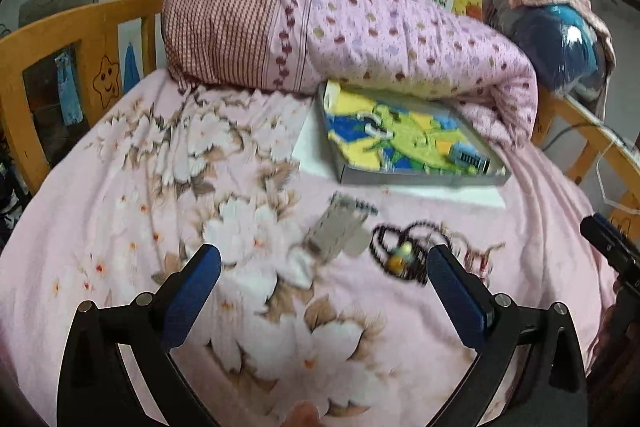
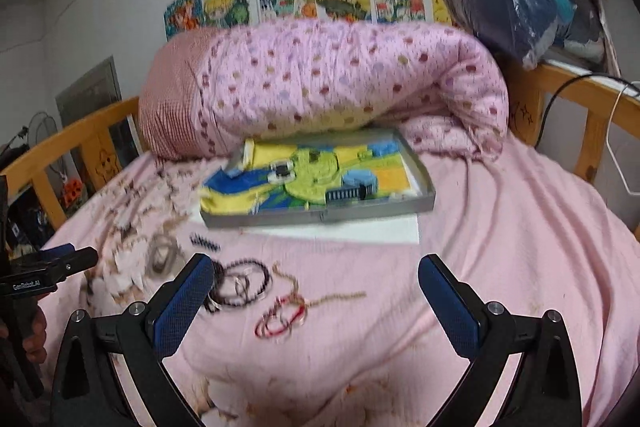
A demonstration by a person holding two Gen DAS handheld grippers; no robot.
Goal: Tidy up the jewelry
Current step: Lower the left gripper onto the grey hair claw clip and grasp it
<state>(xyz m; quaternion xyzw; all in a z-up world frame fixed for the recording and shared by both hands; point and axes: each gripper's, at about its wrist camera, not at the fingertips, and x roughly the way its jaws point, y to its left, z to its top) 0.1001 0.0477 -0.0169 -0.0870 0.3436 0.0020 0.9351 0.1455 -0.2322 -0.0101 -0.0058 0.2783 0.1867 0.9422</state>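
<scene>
The right wrist view shows a big bed with a pink flower sheet and a yellow wood rail around its far sides. A fat pink rolled quilt lies across the back of the bed. In front of the quilt sits a flat grey tray with a bright yellow, green and blue picture inside; its far edge is tucked under the quilt. The right part of the sheet is bare, so there is lots of room there.

The jewelry lies on the sheet just in front of the tray. A black bead necklace is coiled beside the right claw's left finger. A red string bracelet lies between that claw's fingers, touching neither. Both fingers stand wide apart and hold nothing.

In the left wrist view, the left claw is also wide open and empty. The black bead necklace lies just inside its right finger, near a small clear packet.

White letters on the left claw's side look like "GenRobot.AI", a bit blurry.
</scene>
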